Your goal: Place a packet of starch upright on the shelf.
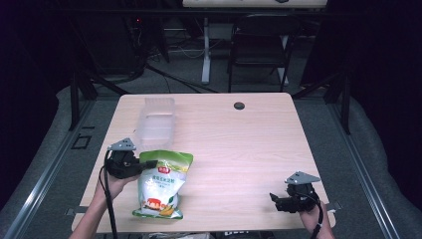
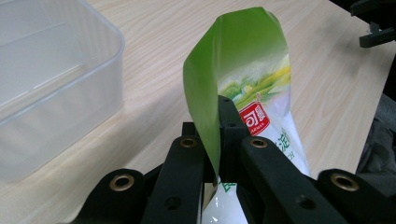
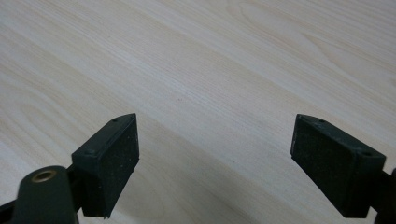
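**Operator:** Left gripper view had my left gripper (image 2: 218,140) clamped on the green top edge of the snack bag (image 2: 252,93), the film folded up between the pads. From the high view, that bag (image 1: 161,184) lay flat near the front-left of the bench (image 1: 239,144), its top corner pinched at the gripper (image 1: 142,167), the rest resting on the wood.

**Observer:** And the other hand?

**Operator:** My right gripper (image 3: 215,154) hung spread wide over bare wood, holding nothing; in the high view it sat well apart at the front-right corner (image 1: 281,201).

**Observer:** Where was the bag meant to go, in your judgement?

**Operator:** I judged the clear plastic tub (image 1: 157,122), just beyond the bag, was the target; the left gripper view put it (image 2: 51,79) close beside the pinch. I reckoned the grip was thin, only on film, so a slow lift was wise, letting the weight hang straight down before swinging over the rim. A jerk could have pulled the film out of the pads. I also thought the bag looked long for the tub, so lowering its bottom end first seemed best.
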Demonstrator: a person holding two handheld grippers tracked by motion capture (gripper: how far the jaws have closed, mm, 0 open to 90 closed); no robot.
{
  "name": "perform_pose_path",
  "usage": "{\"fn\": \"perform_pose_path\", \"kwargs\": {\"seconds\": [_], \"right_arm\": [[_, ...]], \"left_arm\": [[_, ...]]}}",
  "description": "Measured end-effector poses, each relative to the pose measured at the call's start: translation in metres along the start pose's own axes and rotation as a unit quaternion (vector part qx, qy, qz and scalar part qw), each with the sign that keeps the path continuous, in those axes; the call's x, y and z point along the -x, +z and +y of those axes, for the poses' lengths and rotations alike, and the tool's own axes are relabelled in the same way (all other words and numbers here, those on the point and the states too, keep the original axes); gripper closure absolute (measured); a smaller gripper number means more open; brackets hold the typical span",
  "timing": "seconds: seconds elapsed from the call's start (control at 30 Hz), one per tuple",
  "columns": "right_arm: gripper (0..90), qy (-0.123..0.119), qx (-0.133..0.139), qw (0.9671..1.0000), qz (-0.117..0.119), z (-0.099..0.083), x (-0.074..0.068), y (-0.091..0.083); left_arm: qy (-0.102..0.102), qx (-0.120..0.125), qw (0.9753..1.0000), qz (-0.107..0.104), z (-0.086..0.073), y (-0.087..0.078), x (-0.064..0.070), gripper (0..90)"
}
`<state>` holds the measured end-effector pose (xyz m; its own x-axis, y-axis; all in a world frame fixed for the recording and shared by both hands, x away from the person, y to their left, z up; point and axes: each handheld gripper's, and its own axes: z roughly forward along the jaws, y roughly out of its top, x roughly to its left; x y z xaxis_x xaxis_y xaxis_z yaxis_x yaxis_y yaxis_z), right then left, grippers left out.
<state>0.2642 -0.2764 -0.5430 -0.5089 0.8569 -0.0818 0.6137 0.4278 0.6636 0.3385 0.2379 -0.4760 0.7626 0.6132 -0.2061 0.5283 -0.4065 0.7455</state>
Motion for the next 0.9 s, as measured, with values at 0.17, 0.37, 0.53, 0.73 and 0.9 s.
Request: {"fn": "perform_pose_path", "kwargs": {"seconds": [0.17,0.37,0.53,0.73,0.9], "right_arm": [[14.6,0.001,0.000,1.0000,0.000,0.000,0.000,0.000],[14.6,0.001,0.000,1.0000,-0.001,0.000,0.000,0.000],[14.6,0.003,0.001,1.0000,-0.001,0.000,0.000,0.000],[14.6,-0.001,-0.001,1.0000,0.000,0.000,0.001,0.000],[14.6,0.002,0.002,1.0000,0.001,0.000,0.001,0.000]], "left_arm": [[0.017,0.002,0.9998,-0.007,0.006,-0.005,0.006,89.9],[0.039,0.002,0.9991,-0.015,0.014,-0.011,0.014,89.9],[0.052,0.004,0.9984,-0.019,0.020,-0.017,0.018,89.9],[0.086,0.007,0.9959,-0.029,0.031,-0.027,0.027,90.0],[0.134,0.006,0.9906,-0.026,0.038,-0.031,0.038,90.0]]}}
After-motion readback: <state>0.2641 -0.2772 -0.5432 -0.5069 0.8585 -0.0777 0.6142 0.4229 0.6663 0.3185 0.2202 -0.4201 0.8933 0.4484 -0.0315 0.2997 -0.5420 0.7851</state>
